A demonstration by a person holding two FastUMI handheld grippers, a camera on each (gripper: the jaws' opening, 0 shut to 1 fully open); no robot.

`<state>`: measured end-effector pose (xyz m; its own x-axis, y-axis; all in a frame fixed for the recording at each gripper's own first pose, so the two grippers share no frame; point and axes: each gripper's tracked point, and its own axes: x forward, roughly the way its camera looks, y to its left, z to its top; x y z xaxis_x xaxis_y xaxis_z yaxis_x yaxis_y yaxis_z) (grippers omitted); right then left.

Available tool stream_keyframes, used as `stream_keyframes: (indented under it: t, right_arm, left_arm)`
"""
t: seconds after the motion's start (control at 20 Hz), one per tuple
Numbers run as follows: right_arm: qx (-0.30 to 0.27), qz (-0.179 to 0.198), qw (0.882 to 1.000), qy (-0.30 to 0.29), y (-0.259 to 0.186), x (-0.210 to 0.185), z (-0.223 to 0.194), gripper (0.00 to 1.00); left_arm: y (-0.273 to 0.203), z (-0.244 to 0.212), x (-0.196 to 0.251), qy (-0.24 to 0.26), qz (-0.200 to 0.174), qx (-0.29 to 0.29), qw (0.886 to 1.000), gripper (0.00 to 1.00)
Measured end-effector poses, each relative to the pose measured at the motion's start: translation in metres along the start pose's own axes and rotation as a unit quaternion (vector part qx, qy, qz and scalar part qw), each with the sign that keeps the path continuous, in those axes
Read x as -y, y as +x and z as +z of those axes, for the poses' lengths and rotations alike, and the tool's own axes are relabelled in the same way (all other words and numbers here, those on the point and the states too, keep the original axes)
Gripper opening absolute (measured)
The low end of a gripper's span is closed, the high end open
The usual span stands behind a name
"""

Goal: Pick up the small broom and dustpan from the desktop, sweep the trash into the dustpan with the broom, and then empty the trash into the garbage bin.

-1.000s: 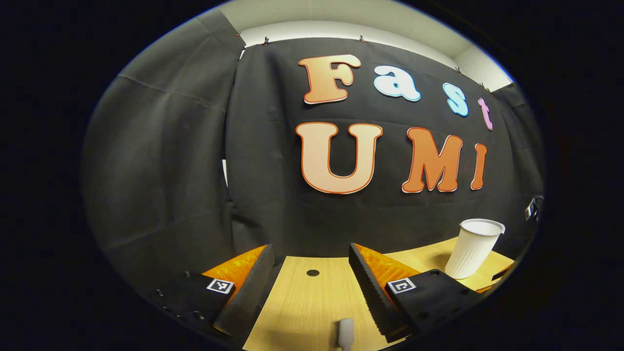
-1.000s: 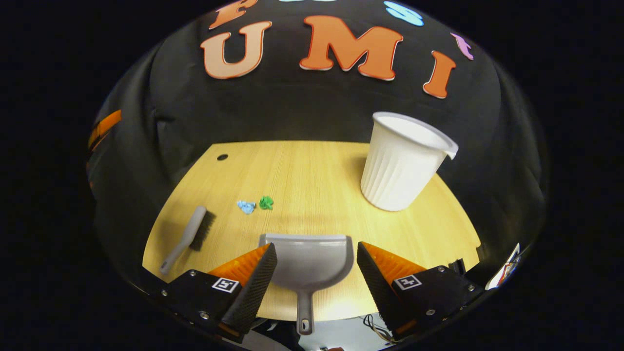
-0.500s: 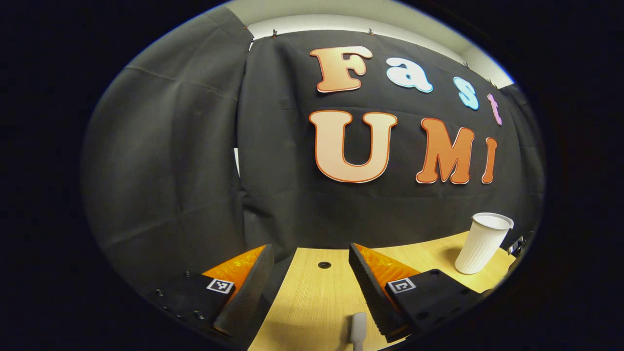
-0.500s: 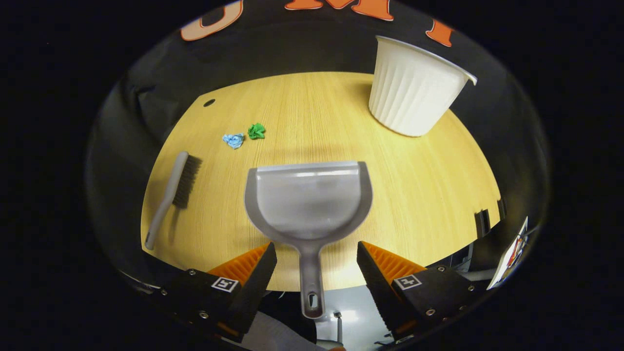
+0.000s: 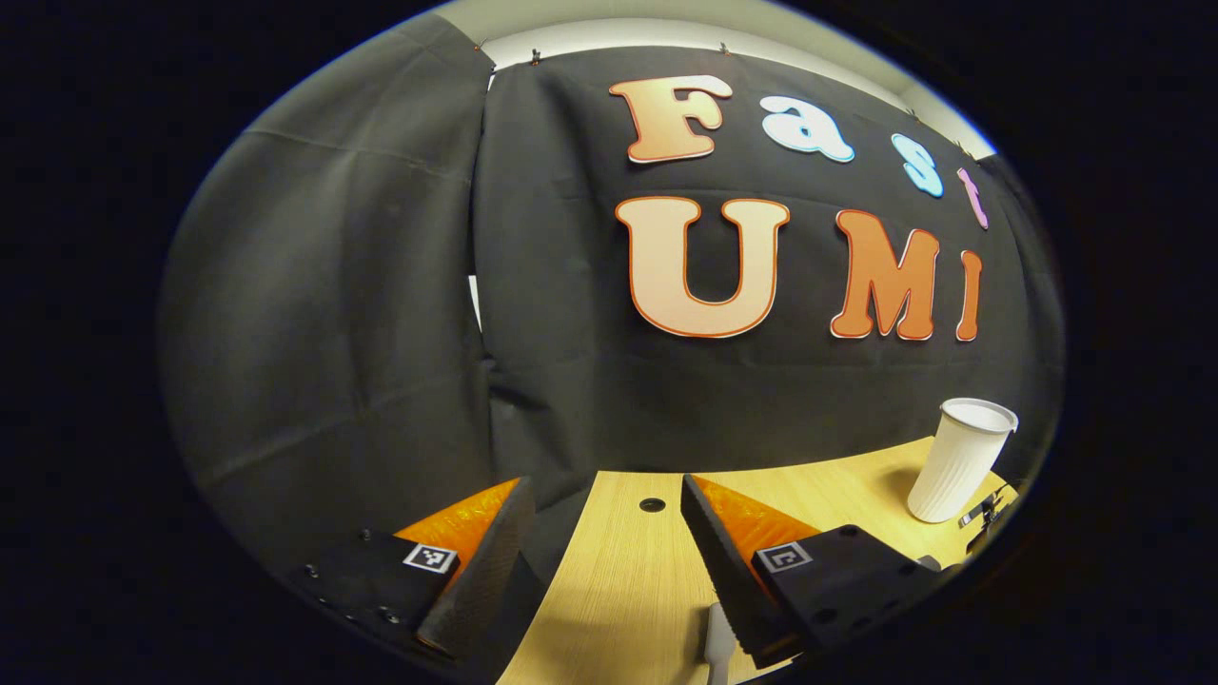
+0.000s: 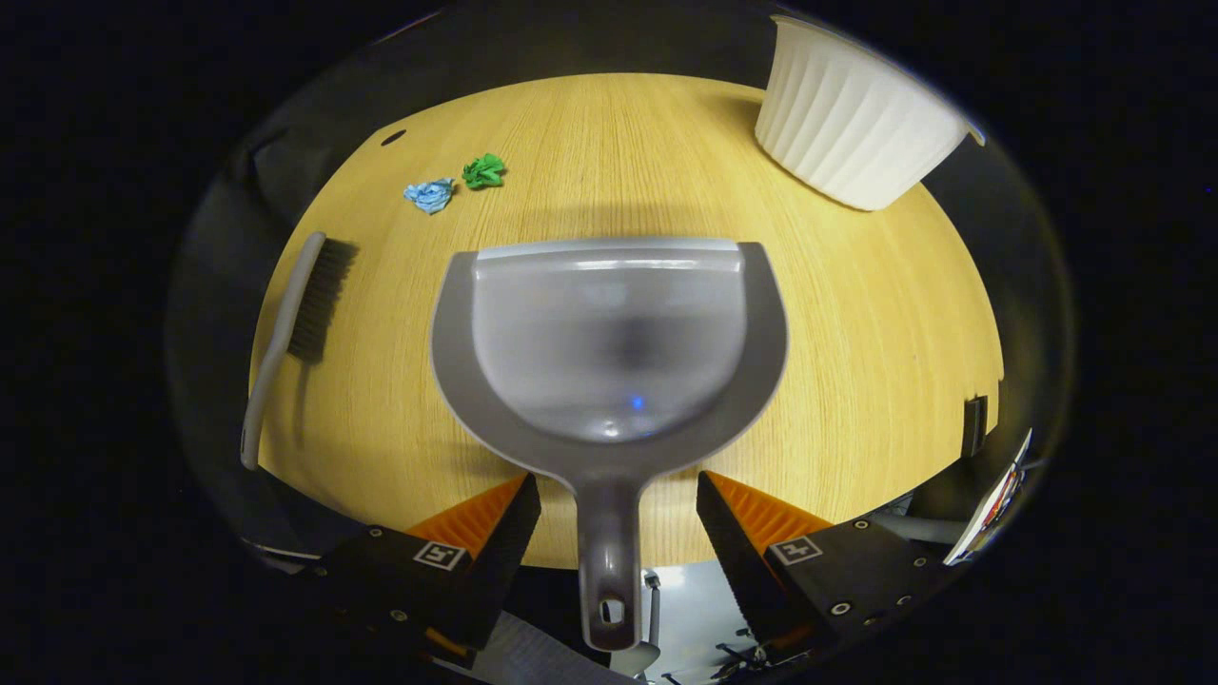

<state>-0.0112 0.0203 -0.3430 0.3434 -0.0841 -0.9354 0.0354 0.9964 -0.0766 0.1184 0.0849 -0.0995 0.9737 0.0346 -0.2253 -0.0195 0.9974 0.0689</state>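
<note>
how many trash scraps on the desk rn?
2. A blue paper wad and a green paper wad lie side by side on the desk, beyond the dustpan, right of the broom.

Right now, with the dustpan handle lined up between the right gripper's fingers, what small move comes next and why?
Probably close the right gripper on the dustpan handle. Its fingers stand open on either side of the handle, not touching it, and the pan lies flat on the desk, so a squeeze should secure it before lifting.
</note>
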Motion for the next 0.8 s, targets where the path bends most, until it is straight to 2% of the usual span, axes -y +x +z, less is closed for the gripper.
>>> stream_keyframes:
  t: [0.1,0.2,0.25,0.3,0.45,0.65,0.7,0.75,0.8]
  right_arm:
    - [-0.009,-0.001,1.0,0.005,0.005,0.0,0.001,0.98]
    - [-0.012,-0.003,1.0,0.01,0.01,0.0,0.003,0.85]
    - [-0.014,-0.003,1.0,0.009,0.012,0.0,0.004,0.75]
    - [-0.015,-0.005,1.0,0.007,0.013,0.001,0.005,0.71]
    - [-0.015,-0.001,1.0,0.006,0.014,0.001,0.006,0.35]
    - [-0.014,-0.002,1.0,0.0,0.015,0.001,0.005,0.28]
    - [-0.015,-0.002,1.0,-0.002,0.016,0.001,0.004,0.23]
    - [-0.016,-0.001,1.0,-0.006,0.016,0.001,0.003,0.28]
    - [-0.017,-0.001,1.0,-0.008,0.016,0.002,0.002,0.28]
  left_arm:
    - [0.001,0.0,-0.002,0.001,0.003,0.0,1.0,0.99]
    - [0.002,0.001,-0.002,0.002,0.005,0.0,1.0,0.98]
    - [0.002,0.0,-0.001,0.001,0.005,-0.002,1.0,1.0]
    - [0.002,-0.003,0.0,0.0,0.004,-0.005,1.0,0.99]
    - [0.003,-0.009,0.005,-0.001,0.0,-0.012,1.0,0.98]
    - [0.007,-0.022,0.021,-0.001,-0.018,-0.043,0.999,0.98]
    - [0.008,-0.032,0.028,-0.001,-0.027,-0.059,0.998,0.96]
    - [0.009,-0.041,0.035,-0.002,-0.037,-0.076,0.996,0.98]
    - [0.009,-0.049,0.042,-0.002,-0.047,-0.096,0.994,0.98]
